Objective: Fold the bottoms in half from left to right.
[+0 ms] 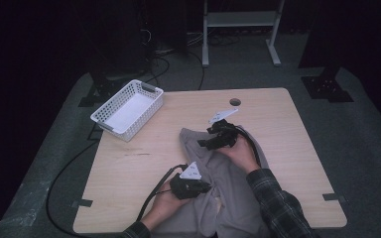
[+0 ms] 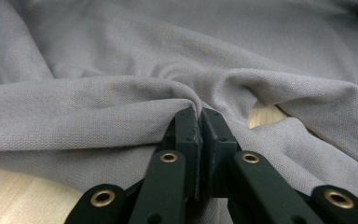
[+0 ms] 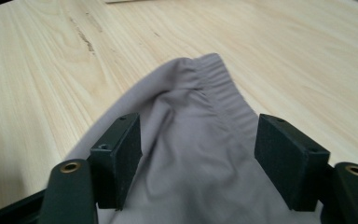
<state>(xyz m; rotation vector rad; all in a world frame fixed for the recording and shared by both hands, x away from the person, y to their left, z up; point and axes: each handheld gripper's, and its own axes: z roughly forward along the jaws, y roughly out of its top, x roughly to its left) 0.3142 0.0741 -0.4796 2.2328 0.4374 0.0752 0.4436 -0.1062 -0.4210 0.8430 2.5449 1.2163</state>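
A grey garment [image 1: 223, 183] lies rumpled on the wooden table [image 1: 129, 163], from its middle down to the near edge. My left gripper [image 1: 206, 187] sits at the cloth's left side, shut on a pinched fold of the grey garment [image 2: 121, 93]. In the left gripper view its jaws meet with fabric bunched at the tips [image 2: 198, 114]. My right gripper [image 1: 203, 144] is at the garment's far end, open. The right gripper view shows the elastic-hemmed end of the grey garment [image 3: 200, 121] lying between the spread jaws of my right gripper [image 3: 198, 154].
A white plastic basket [image 1: 127, 109] stands at the table's far left corner. A small round hole [image 1: 235, 102] is near the far edge. A black cable [image 1: 69, 168] trails off the left side. A metal stand [image 1: 240, 29] is on the floor beyond.
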